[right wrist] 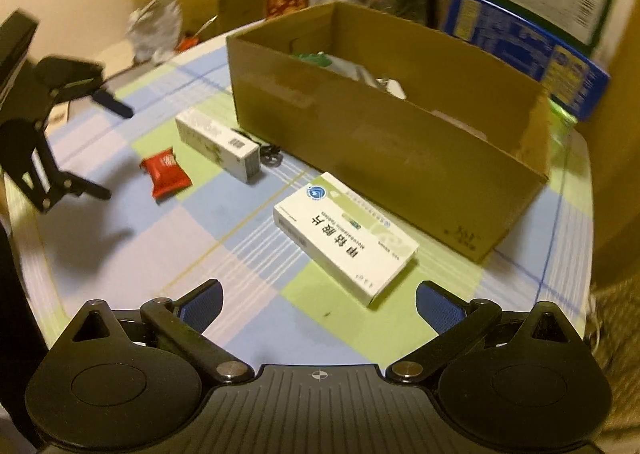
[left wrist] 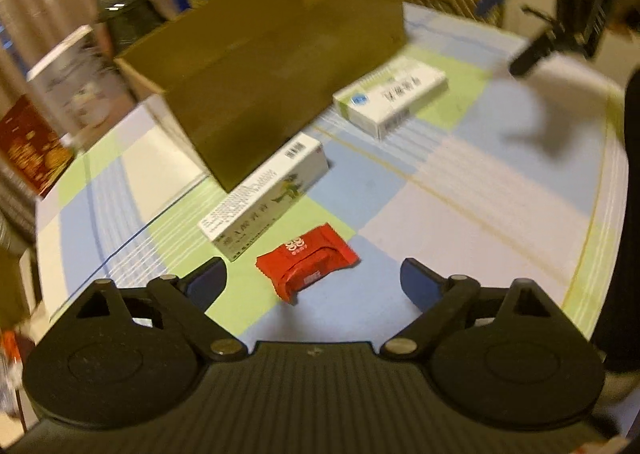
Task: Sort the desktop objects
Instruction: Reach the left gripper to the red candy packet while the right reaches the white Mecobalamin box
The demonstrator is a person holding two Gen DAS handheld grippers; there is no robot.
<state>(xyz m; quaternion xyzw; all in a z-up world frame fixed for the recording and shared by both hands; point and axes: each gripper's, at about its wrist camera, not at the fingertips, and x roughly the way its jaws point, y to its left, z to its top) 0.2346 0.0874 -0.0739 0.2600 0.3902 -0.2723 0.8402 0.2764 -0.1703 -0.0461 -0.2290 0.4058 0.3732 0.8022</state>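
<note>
Blur smears most of the far clutter in both views, so the stacked packages behind the cardboard box (right wrist: 400,126) cannot be named, and the box's contents show only as pale and green scraps over its near wall in the right wrist view. A small dark item (right wrist: 271,155) lies between the box and the long white carton (right wrist: 218,142); what it is cannot be told. The flat white medicine box (right wrist: 346,236) carries a blue round logo and black Chinese characters, with a line of Latin print too small to read. The long carton shows a barcode and a green figure in the left wrist view, its text blurred. The red snack packet (left wrist: 306,262) bears white characters and lies on the checked tablecloth (left wrist: 440,222) just near of the long carton. The left gripper (left wrist: 314,280) stands wide open and empty, just above the packet. The right gripper (right wrist: 318,298) is equally wide and empty, near the medicine box's near corner, without touching it.
</note>
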